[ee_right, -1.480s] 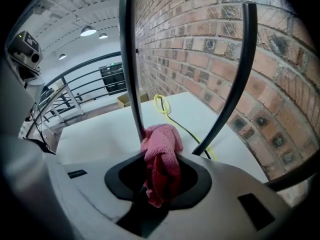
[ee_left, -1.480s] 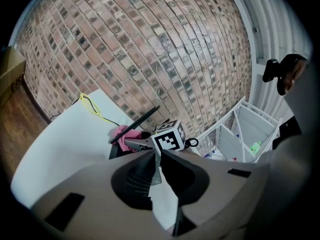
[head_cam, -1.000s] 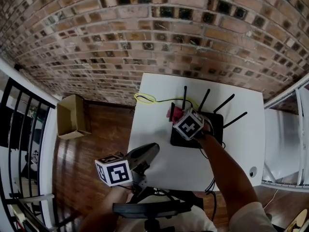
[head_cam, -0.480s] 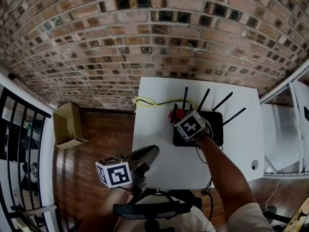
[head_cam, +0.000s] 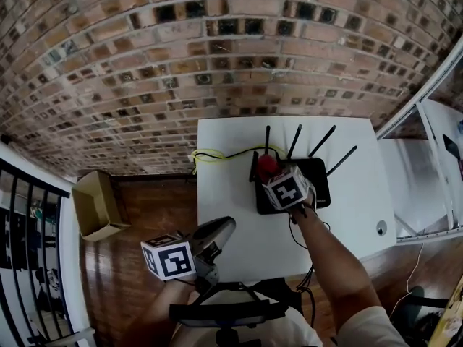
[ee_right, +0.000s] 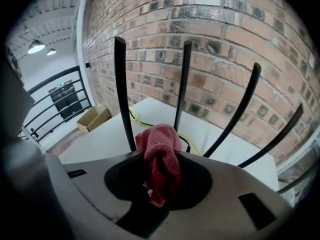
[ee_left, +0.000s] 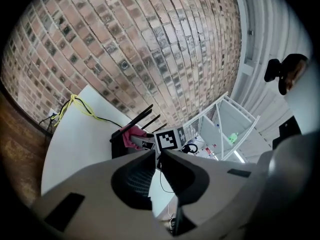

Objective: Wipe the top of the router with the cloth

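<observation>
Cloth, red and fluffy, is pinched between the two jaws of the right gripper. The jaws are closed on its folded middle, one end of the cloth stands up above them and the other end hangs down. In the head view the right gripper holds the cloth over the left rear corner of the router, close to the foot of the leftmost antenna. I cannot tell if the cloth really presses on the top surface. The router is a flat black box, and its four antennas stand up and spread like a fan toward the brick wall. It lies on a white table, at the rear half and a little to the right.

The left gripper has its jaws brought together, with only a thin slit between the tips and nothing inside. It hangs at the near left edge of the table, well apart from the router, and it points toward the cloth. In the head view the left gripper is just over the table border.

A yellow cable curls on the table behind the router, at the left. On the wooden floor beside the table stands an open cardboard box.
</observation>
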`<control>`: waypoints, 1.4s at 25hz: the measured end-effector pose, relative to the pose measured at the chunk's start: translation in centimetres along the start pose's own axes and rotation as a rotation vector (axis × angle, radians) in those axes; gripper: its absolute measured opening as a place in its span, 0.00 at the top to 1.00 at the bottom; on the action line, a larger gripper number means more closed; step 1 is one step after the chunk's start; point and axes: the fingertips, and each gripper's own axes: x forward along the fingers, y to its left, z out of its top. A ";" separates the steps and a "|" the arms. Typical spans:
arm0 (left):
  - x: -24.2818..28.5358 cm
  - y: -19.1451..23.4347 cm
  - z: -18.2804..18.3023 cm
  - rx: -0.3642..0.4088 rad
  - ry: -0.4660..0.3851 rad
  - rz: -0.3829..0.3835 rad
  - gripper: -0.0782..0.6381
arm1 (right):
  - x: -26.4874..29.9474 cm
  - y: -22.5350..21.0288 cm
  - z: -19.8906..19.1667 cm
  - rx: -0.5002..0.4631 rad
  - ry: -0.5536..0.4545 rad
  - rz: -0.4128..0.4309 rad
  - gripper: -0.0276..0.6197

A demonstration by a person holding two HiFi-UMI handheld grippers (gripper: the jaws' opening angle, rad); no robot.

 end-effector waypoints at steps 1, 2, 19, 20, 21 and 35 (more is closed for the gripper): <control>0.0 -0.2 0.1 0.004 0.005 -0.008 0.84 | -0.3 -0.1 0.0 0.031 -0.010 -0.006 0.76; 0.0 -0.3 0.1 0.010 0.010 -0.013 0.84 | -0.5 -0.2 -0.1 0.060 -0.019 -0.014 0.76; 0.2 -0.1 0.2 -0.001 0.053 -0.063 0.84 | -4.7 0.0 0.0 0.255 -0.094 -0.024 0.76; 0.3 -0.1 0.2 -0.009 0.054 -0.057 0.84 | -5.0 0.1 0.1 0.258 -0.104 -0.019 0.76; 0.4 0.1 0.1 -0.014 0.057 -0.051 0.84 | -5.4 0.1 0.1 0.261 -0.114 -0.016 0.76; 1.6 0.0 0.7 -0.025 0.046 -0.055 0.84 | -8.4 -1.2 -0.9 0.348 -0.205 0.005 0.76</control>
